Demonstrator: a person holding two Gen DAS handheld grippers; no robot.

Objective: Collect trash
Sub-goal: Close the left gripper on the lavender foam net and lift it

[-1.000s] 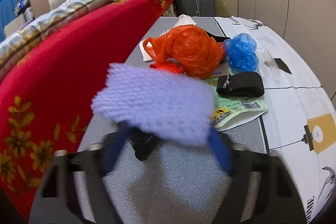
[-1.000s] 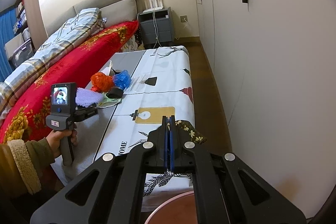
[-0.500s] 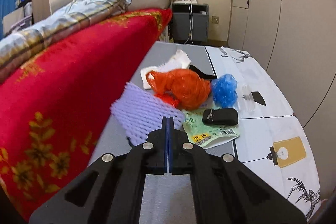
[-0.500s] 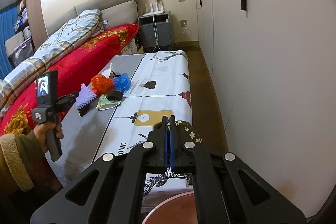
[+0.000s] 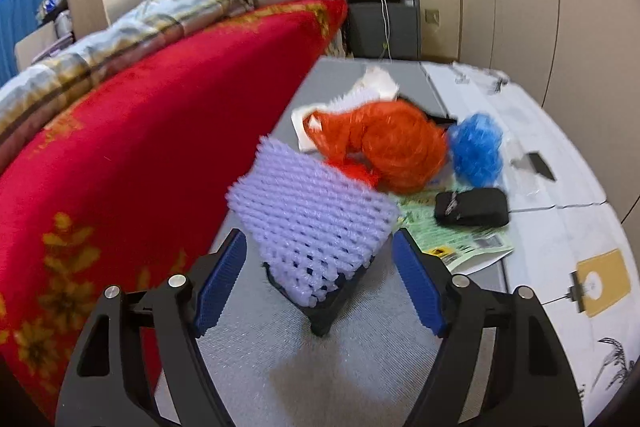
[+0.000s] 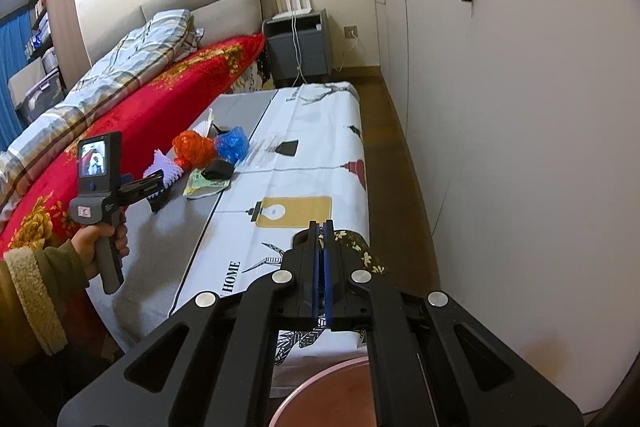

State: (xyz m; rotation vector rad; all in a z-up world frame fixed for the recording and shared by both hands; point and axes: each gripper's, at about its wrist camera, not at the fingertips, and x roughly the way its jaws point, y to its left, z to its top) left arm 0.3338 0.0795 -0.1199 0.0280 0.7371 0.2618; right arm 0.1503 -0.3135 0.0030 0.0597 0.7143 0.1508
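Your left hand-held gripper [image 5: 320, 259] stands with its jaws spread wide; they have just been opening, and the lilac foam net [image 5: 312, 215] sits between the two blue pads [image 5: 222, 283] without either pad pressing on it. In the left wrist view the net fills the gap at the centre of the frame, tilted, its near edge drooping over a small black object [image 5: 320, 311] on the grey part of the bench [image 5: 320, 379].

From the net, the rest of the trash lies toward 1 and 2 o'clock: an orange plastic bag [image 5: 392, 147] just beyond it, a crumpled blue bag [image 5: 478, 151] beside the orange one at 2 o'clock, a white tissue [image 5: 376, 87] behind them at 12 o'clock, and a green printed wrapper [image 5: 456, 239] at 3 o'clock. A black pouch [image 5: 472, 207] rests on that wrapper. The red blanket [image 5: 120, 167] of the bed rises along the bench from 9 to 11 o'clock.

In the right wrist view your left hand [image 6: 100, 239], in a fleece-cuffed sleeve [image 6: 36, 291], holds the left tool at 9 o'clock, its tips at the foam net. Your right hand-held gripper [image 6: 322, 227] is clenched with nothing between its pads, hanging off the near end of the bench. The rim of a pink bin [image 6: 304, 391] shows below it at 6 o'clock.
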